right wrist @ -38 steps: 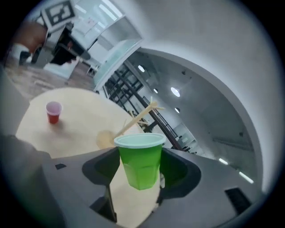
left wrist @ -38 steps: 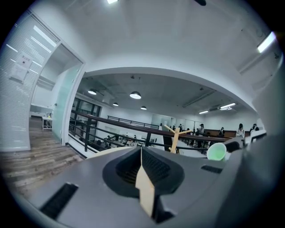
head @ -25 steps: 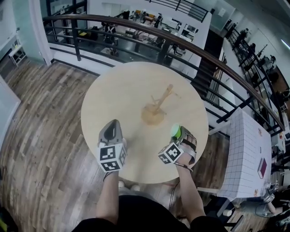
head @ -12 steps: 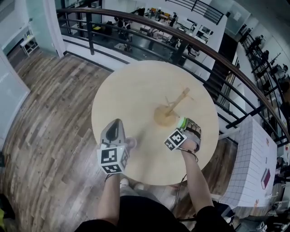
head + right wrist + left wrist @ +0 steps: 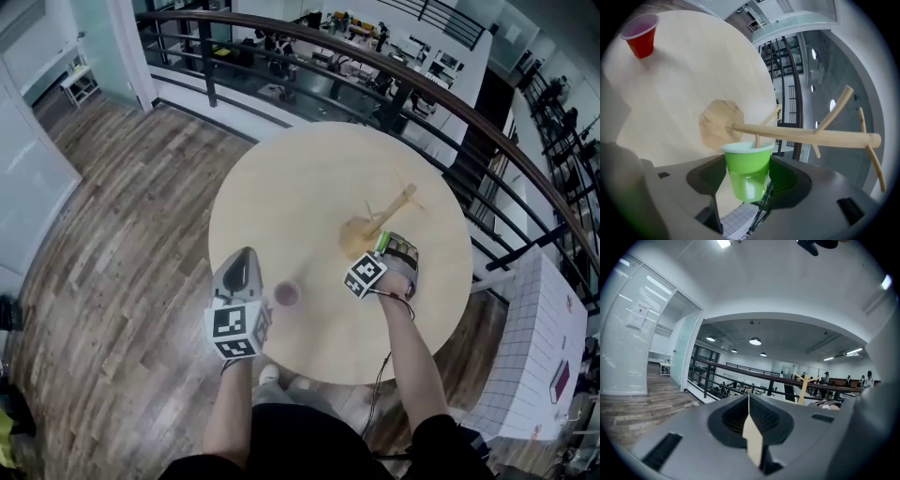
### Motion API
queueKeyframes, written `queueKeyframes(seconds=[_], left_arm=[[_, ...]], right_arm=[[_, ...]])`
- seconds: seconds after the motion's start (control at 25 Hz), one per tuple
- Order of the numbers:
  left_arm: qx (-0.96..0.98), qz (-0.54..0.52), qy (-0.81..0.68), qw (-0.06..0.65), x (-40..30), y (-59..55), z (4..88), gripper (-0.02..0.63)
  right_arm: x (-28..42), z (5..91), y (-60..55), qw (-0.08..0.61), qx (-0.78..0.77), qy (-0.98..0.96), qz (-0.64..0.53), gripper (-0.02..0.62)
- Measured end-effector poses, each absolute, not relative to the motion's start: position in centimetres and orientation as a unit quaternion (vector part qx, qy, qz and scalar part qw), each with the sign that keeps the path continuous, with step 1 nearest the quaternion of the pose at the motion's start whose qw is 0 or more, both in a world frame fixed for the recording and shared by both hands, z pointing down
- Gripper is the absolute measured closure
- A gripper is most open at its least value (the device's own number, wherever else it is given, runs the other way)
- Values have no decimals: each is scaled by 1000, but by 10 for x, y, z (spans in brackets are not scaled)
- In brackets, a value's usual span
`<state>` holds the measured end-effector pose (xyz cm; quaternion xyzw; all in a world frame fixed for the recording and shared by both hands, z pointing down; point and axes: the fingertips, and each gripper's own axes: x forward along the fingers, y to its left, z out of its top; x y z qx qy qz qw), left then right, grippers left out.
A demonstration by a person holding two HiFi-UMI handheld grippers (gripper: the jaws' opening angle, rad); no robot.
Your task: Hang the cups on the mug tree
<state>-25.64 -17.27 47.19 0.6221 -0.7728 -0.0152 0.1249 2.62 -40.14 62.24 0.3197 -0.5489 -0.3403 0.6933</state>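
Head view: mug tree (image 5: 377,218) stands right of centre on the round table (image 5: 300,178); right gripper (image 5: 392,247) sits just below its base with the green cup (image 5: 382,242); red cup (image 5: 287,294) stands lower centre, just beside the left gripper (image 5: 242,258). Left gripper view: jaws pressed together, nothing between them; the tree shows small at mid-right. Right gripper view: jaws clamp the green cup's sides at lower centre; its rim lies close under the tree's trunk, one short peg at the rim, contact unclear; red cup upright at upper left.
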Motion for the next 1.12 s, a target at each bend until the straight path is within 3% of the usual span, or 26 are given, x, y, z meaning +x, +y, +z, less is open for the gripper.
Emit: queueKeyframes(seconds=[0.4,0.72,0.92,1.12], left_arm=[[610,1,-779,145,-270,-158,488,592],[619,5,-773,140,-269,-155,482,592],[634,2,-760,143,-256,-165,473,592],[663,-9,-737,129,-230,-181,461,592]], right_arm=[[3,641,-403,701,291,-541,-363,295],[-13,623,-388,637,325,-614,-334,273],[-13,579,-359,546,386,-694,-267,273],[-7,499,-314,381,453,-785,-186,279]])
